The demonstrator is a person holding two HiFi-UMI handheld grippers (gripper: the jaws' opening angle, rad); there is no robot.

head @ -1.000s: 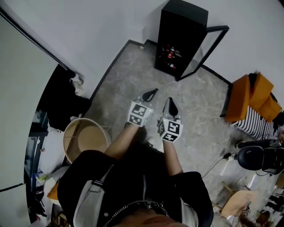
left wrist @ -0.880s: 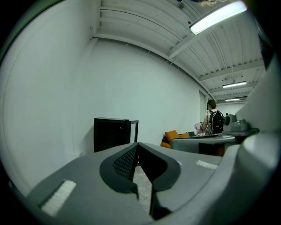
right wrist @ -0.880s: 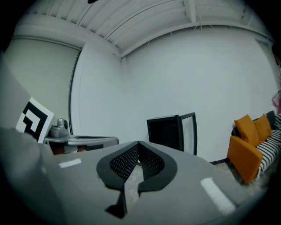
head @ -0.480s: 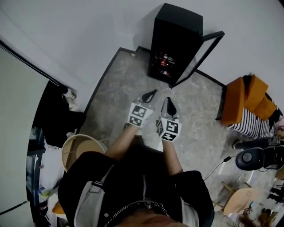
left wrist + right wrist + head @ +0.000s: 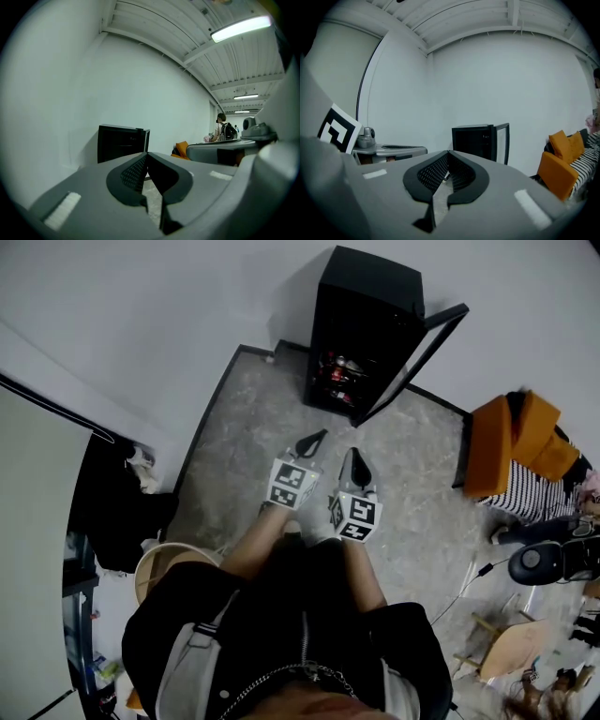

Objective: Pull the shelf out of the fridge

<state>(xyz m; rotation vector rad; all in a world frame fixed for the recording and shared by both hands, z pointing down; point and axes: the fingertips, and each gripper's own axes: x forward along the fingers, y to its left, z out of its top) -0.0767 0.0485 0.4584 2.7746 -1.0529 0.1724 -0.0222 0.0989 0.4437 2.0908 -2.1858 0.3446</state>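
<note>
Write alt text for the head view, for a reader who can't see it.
Seen from above, a person holds the left gripper and right gripper side by side, jaws shut and empty, pointing toward a black fridge with its glass door open. An orange armchair sits at right.

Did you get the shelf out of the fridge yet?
Not yet. Done: the fridge has its door open. In hand: nothing; the left gripper and right gripper are both shut and empty, pointing at the fridge from across the floor. Left: get there, grip the shelf, pull it out.
</note>
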